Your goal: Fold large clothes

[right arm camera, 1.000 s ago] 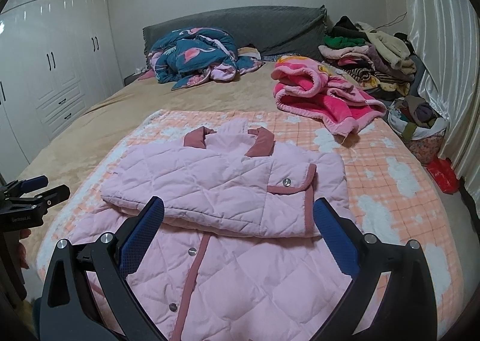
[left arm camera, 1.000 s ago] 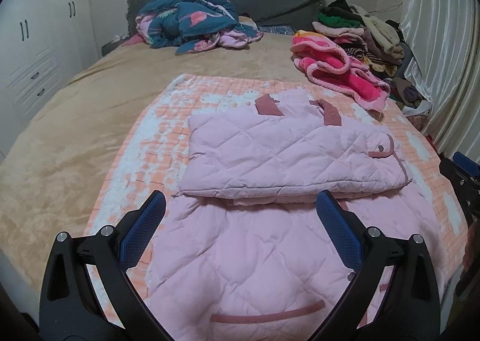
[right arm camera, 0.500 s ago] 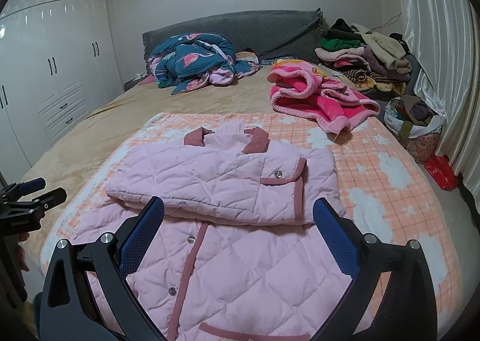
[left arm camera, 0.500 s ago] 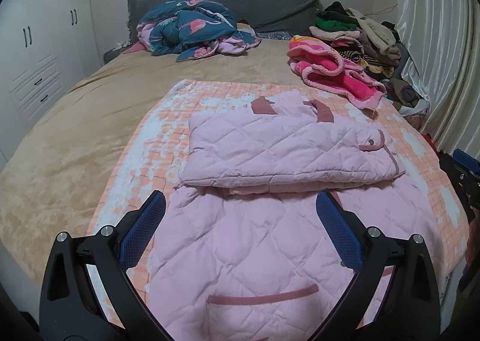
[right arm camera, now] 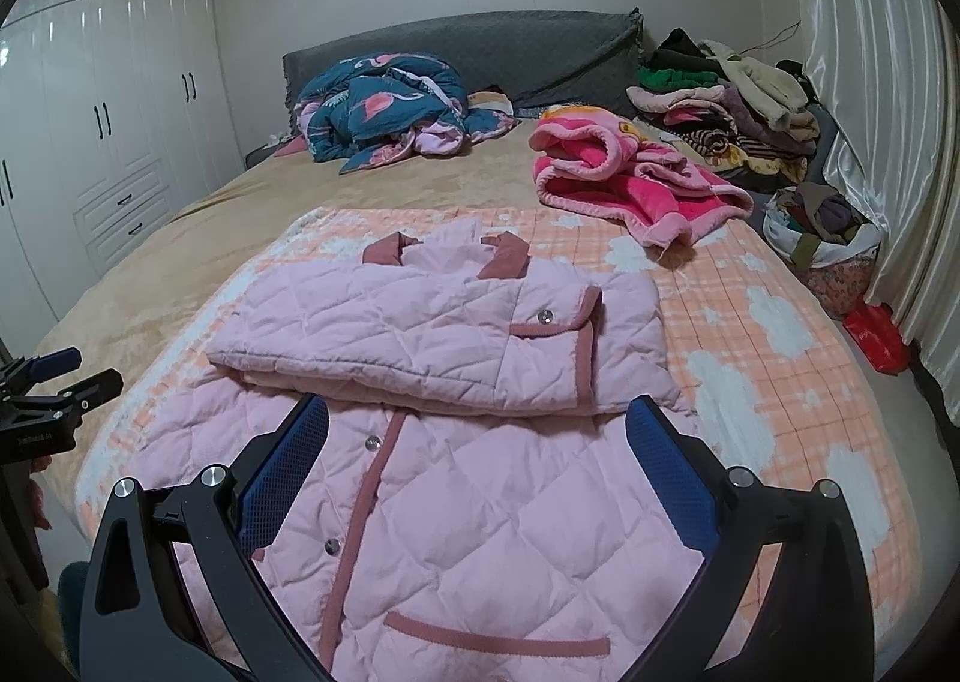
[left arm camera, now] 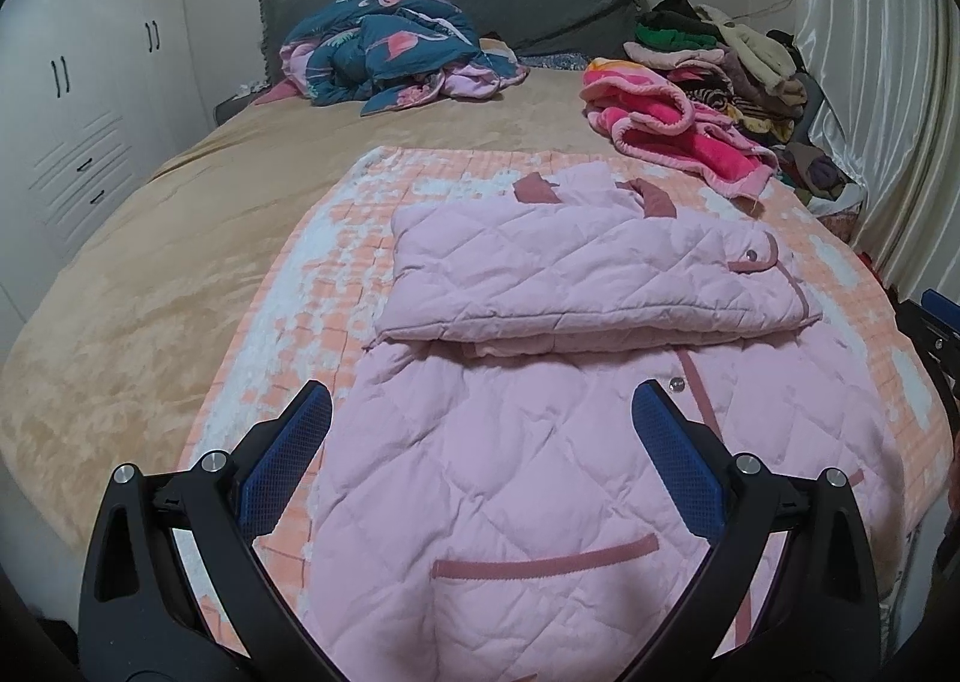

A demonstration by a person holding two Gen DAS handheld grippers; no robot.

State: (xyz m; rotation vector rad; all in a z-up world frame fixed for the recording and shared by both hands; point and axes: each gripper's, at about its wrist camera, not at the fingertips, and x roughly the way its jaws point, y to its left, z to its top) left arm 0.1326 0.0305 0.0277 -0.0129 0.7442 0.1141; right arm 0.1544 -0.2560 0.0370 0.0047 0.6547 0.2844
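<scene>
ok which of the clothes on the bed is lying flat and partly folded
The pale pink quilted jacket nearest the camera: spread flat on the checked blanket, sleeves folded across. The hot pink fleece lies crumpled.

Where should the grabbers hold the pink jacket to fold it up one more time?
Probably the pink jacket by its bottom hem, one corner each, coming from the near edge of the bed. Its sleeves already lie folded across the chest, the lower half lies flat and nearest, and both the left gripper and right gripper are open above it.

place: home bedroom | evidence: bed (right arm camera: pixel 198 238) with grey headboard (right arm camera: pixel 480 46); white wardrobe (right arm camera: pixel 102 130); curtains (right arm camera: pixel 870 82); clothes pile (right arm camera: pixel 732 106)
</scene>
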